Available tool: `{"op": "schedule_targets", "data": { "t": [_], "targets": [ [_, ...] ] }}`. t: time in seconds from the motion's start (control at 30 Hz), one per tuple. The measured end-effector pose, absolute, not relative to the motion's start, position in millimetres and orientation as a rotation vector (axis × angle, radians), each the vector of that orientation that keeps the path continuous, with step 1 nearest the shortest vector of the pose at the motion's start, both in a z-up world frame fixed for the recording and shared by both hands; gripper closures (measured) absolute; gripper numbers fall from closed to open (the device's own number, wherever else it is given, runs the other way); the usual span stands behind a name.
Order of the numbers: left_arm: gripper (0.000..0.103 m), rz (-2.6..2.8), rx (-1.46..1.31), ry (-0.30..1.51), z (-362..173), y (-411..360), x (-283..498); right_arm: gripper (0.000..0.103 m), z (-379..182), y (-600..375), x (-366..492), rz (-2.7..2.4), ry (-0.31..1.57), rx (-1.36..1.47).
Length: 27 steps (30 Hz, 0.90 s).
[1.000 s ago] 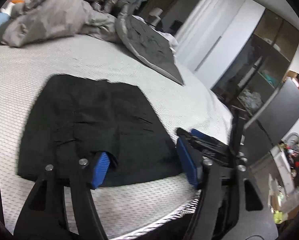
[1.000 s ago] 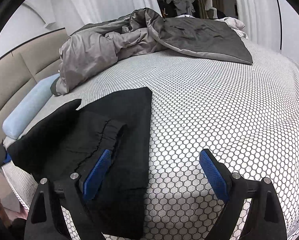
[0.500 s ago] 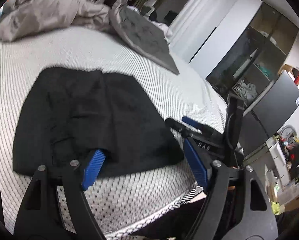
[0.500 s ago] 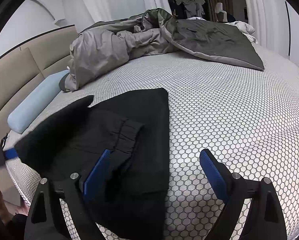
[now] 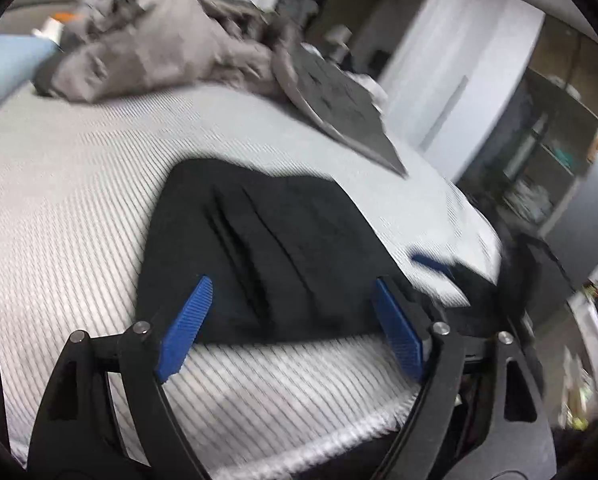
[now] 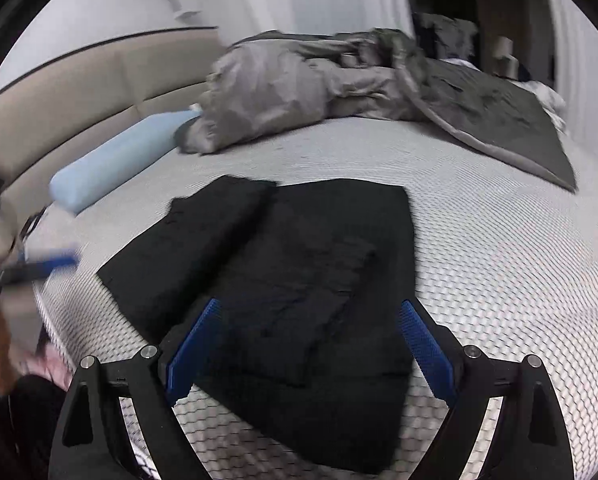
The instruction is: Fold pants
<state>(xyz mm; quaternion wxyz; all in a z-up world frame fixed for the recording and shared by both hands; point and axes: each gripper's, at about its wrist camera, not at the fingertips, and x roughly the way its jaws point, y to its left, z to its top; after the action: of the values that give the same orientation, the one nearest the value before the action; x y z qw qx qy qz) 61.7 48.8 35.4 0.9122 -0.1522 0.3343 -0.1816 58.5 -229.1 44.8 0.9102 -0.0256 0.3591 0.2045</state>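
The black pants [image 5: 267,248] lie folded in a compact stack on the white honeycomb-patterned bed [image 5: 67,184]. They also show in the right wrist view [image 6: 299,272], with layered folds. My left gripper [image 5: 295,328] is open and empty, held just above the near edge of the pants. My right gripper [image 6: 311,340] is open and empty, above the pants with its blue pads either side of the stack. The right gripper appears blurred in the left wrist view [image 5: 431,262]. The left gripper shows blurred at the left of the right wrist view [image 6: 55,262].
A crumpled grey duvet [image 6: 299,92] and a dark grey blanket [image 6: 495,116] lie at the far side of the bed. A light blue pillow [image 6: 115,164] rests by the beige headboard [image 6: 79,92]. Wardrobes and shelves [image 5: 539,128] stand beyond the bed's right edge.
Both grippers have pulled back and up from the pants, so more of the folded stack shows. Both stay open. The views are motion-blurred now.
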Motion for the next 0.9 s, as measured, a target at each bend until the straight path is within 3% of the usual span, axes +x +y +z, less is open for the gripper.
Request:
{"op": "schedule_targets", "data": {
  "t": [0.17,0.67,0.9],
  "targets": [
    [0.023,-0.250,-0.404,0.615,14,74,84,0.011,38,-191,48,0.519,0.728,-0.151],
    [0.023,-0.180,-0.427,0.680,-17,90,91,0.011,25,-113,37,0.520,0.660,-0.404],
    [0.023,-0.147,-0.434,0.691,-21,96,94,0.011,52,-170,52,0.338,0.613,-0.135]
  ]
}}
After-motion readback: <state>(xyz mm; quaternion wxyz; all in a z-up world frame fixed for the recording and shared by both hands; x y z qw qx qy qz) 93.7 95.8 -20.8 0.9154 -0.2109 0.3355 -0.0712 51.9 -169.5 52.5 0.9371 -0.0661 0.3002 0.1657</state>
